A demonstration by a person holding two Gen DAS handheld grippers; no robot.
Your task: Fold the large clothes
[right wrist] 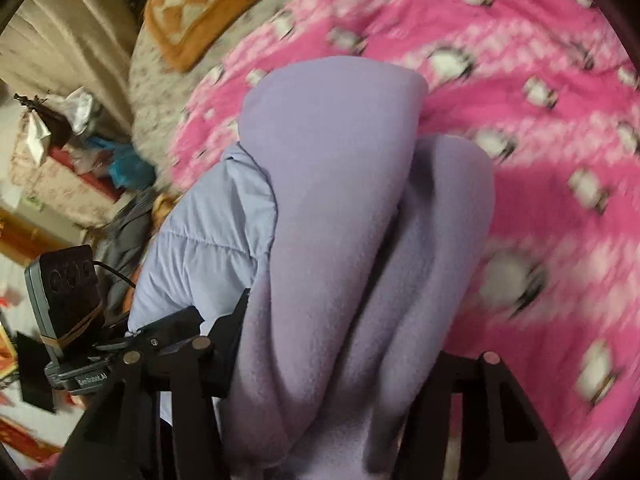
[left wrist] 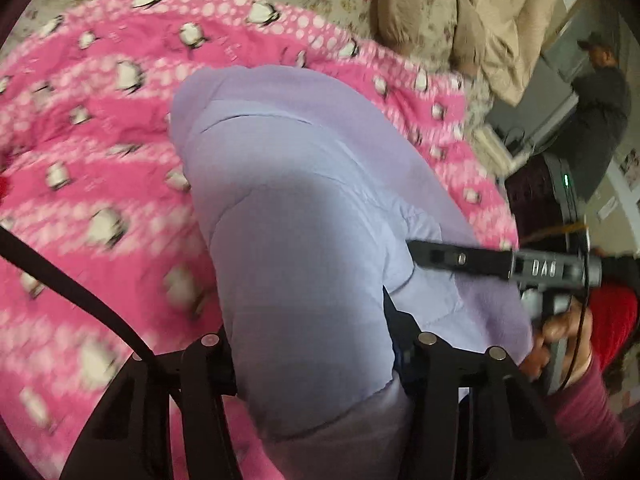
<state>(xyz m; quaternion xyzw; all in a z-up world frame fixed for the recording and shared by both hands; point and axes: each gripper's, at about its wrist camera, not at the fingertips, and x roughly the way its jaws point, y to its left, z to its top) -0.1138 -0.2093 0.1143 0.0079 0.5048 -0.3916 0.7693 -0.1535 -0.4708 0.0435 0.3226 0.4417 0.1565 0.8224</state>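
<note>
Mid-fold: the lilac padded jacket (left wrist: 304,200) hangs bunched at frame centre over the pink blanket (left wrist: 100,128), left gripper (left wrist: 316,344) and right gripper (right wrist: 340,356) both clamped on it, flattening and final folds apparently remaining.

Both the left gripper (left wrist: 316,344) and right gripper (right wrist: 344,356) have jaws clamped on the lavender jacket (left wrist: 296,208), side by side.
</note>
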